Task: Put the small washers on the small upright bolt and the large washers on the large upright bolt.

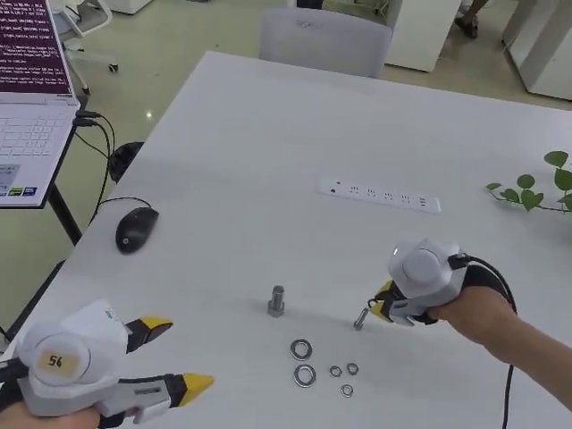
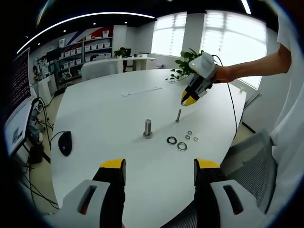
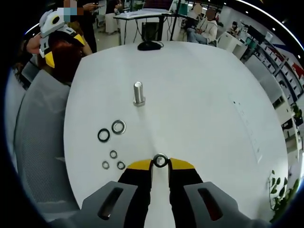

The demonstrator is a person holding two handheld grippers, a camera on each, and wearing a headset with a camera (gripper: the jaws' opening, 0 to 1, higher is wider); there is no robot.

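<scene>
– Right gripper [image 1: 382,311]: how do its jaws stand?
– Drawn in to a narrow gap. In the right gripper view a small silver ring washer [image 3: 160,155] sits pinched between the yellow tips and fills that gap.
– Where is it over the white table [image 1: 268,179]?
– At the small upright steel bolt [image 1: 360,319]. In the head view the tips lie just beside the bolt's top. In the left gripper view they hang just above it, with a sliver of table showing between. Whether washer and bolt touch, I cannot tell.
– The other bolt?
– The large upright steel bolt [image 1: 276,301] stands on its hex head, left of the small one in the head view and apart from it.
– Loose washers?
– Two large silver washers [image 1: 294,349] lie flat, close together, nearer the person than the large bolt. Three small silver washers [image 1: 353,368] lie in a tight cluster just to their right, in front of the small bolt.
– Left gripper [image 1: 179,356]?
– Held low at the table's near-left edge, well apart from the bolts, jaws spread wide over bare tabletop.
– Anything else on the table?
– A black computer mouse [image 1: 136,229] near the left edge, and a white power strip [image 1: 380,194] farther back.
</scene>
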